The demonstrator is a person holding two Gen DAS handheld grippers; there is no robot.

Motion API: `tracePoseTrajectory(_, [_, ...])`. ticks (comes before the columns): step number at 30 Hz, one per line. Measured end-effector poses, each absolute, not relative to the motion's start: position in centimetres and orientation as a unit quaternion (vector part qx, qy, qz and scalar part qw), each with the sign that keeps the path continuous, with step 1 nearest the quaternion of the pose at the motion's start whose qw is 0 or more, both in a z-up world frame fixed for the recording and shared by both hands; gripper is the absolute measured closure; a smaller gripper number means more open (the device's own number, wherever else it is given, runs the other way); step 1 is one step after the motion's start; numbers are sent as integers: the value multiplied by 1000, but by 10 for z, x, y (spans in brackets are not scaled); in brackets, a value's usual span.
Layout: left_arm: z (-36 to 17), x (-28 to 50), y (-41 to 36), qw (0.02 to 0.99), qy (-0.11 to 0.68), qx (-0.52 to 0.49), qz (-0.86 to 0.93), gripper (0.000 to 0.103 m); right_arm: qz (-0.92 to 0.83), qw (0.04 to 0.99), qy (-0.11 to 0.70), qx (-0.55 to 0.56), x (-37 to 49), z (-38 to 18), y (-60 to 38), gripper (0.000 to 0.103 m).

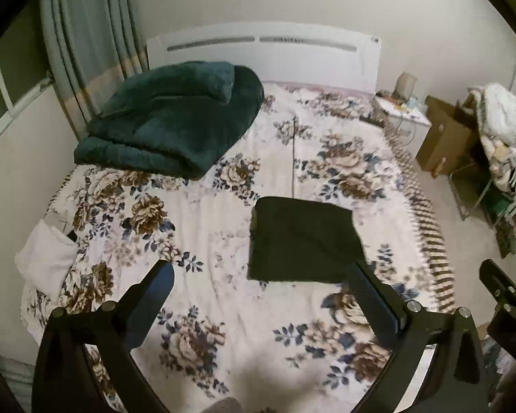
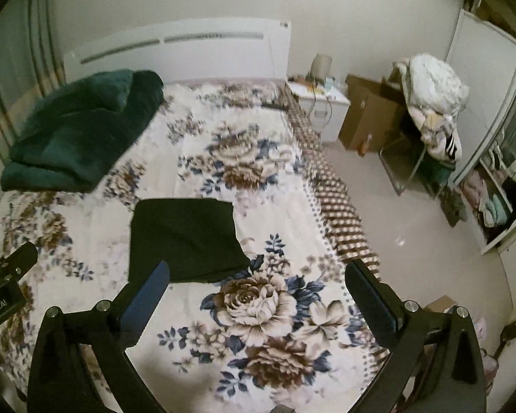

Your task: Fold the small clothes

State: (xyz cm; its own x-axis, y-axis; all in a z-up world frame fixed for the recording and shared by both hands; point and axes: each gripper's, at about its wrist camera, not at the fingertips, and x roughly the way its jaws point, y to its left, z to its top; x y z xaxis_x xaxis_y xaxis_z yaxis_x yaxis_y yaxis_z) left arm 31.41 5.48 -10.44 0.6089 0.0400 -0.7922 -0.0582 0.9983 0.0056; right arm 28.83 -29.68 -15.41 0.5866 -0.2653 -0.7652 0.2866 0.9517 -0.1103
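Observation:
A small dark garment (image 1: 301, 242) lies folded into a rough square on the floral bedspread (image 1: 203, 213). It also shows in the right wrist view (image 2: 184, 237). My left gripper (image 1: 261, 275) is open and empty, held above the bed just in front of the garment. My right gripper (image 2: 256, 272) is open and empty too, above the bed to the right of the garment's near edge. Its left finger (image 2: 148, 292) overlaps the garment's near edge in view. Part of the other gripper (image 1: 505, 296) shows at the right edge of the left wrist view.
A folded dark green blanket (image 1: 175, 120) lies at the bed's far left by the white headboard (image 1: 265, 51). A white cloth (image 1: 46, 258) lies at the bed's left edge. A nightstand (image 2: 321, 99), cardboard boxes (image 2: 368, 117), a chair piled with clothes (image 2: 430, 103) and a wardrobe (image 2: 498, 172) stand right of the bed.

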Motion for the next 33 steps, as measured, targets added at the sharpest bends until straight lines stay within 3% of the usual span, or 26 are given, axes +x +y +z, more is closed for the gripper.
tracePoseTrajectory(14, [-8, 206, 48, 920, 392, -5, 26, 0, -119, 927, 356, 22, 134, -10, -260, 0])
tracePoseTrajectory(33, [23, 153, 54, 930, 366, -11, 36, 0, -105, 940, 325, 4, 62, 47, -242, 0])
